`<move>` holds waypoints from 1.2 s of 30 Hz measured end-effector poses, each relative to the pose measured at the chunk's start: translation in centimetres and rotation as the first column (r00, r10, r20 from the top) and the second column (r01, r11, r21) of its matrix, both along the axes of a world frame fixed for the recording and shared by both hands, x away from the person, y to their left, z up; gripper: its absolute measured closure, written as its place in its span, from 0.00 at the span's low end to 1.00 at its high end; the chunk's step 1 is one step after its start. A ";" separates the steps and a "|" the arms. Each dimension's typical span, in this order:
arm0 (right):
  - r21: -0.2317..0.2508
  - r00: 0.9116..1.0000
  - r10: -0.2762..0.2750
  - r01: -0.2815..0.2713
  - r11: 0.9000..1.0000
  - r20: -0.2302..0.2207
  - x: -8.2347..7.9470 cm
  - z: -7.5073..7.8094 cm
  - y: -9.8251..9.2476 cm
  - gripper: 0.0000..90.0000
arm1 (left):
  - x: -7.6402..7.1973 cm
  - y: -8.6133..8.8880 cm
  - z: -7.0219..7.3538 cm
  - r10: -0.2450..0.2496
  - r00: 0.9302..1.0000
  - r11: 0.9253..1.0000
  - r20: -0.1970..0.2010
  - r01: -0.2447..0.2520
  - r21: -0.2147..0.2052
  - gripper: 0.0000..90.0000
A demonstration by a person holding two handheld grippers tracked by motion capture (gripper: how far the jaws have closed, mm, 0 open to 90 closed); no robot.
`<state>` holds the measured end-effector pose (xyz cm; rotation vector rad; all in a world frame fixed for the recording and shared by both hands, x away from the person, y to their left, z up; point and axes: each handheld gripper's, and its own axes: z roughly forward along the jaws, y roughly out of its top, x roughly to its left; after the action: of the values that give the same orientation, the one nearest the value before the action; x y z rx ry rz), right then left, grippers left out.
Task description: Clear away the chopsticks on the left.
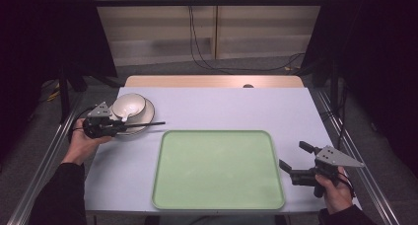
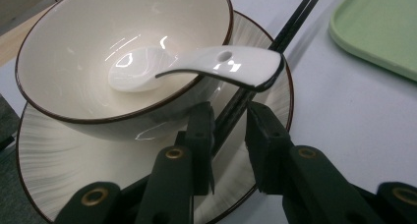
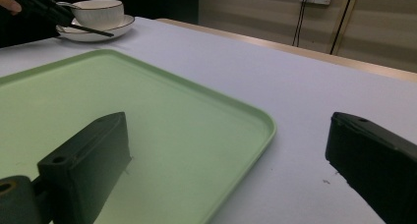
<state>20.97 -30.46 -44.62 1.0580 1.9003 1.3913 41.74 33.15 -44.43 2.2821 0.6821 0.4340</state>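
High view first, working from the left: I have the left hand-held gripper (image 1: 118,128) at the near-left part of the desk (image 1: 222,106), over the striped plate (image 1: 146,117). A cream bowl (image 1: 129,105) sits on that plate, and a white spoon (image 2: 206,67) lies in the bowl with its handle hanging over the rim. The black chopsticks (image 1: 148,124) rest across the plate's edge, their tips pointing toward the green tray (image 1: 218,169). In the left gripper view the jaws sit narrowly apart with the chopsticks between them; whether the pads press on the sticks I cannot tell. The spoon handle overhangs the chopsticks just ahead of the jaws, and the bowl's wall crowds that side. The tray lies bare mid-desk. At the right, my right hand-held gripper (image 1: 294,158) hovers beside the tray's edge with its jaws spread wide, nothing between them.
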 end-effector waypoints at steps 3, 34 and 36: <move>0.001 1.000 0.003 -0.003 1.000 0.001 0.0 0.0 0.0 0.03 | 0.0 0.1 0.0 -0.005 1.000 1.000 0.000 0.005 -0.002 0.81; -0.016 0.999 0.014 -0.014 1.000 -0.033 0.1 -0.2 0.4 0.03 | 0.9 -0.8 -0.3 -0.117 0.988 0.991 -0.103 0.122 0.047 0.95; -0.016 0.999 0.014 -0.014 1.000 -0.033 0.1 -0.2 0.4 0.03 | 0.9 -0.8 -0.3 -0.088 0.990 0.995 -0.114 0.091 0.026 0.95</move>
<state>21.03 -30.09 -44.80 1.0680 1.9426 1.3720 42.63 32.34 -44.75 2.3700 0.6290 0.2767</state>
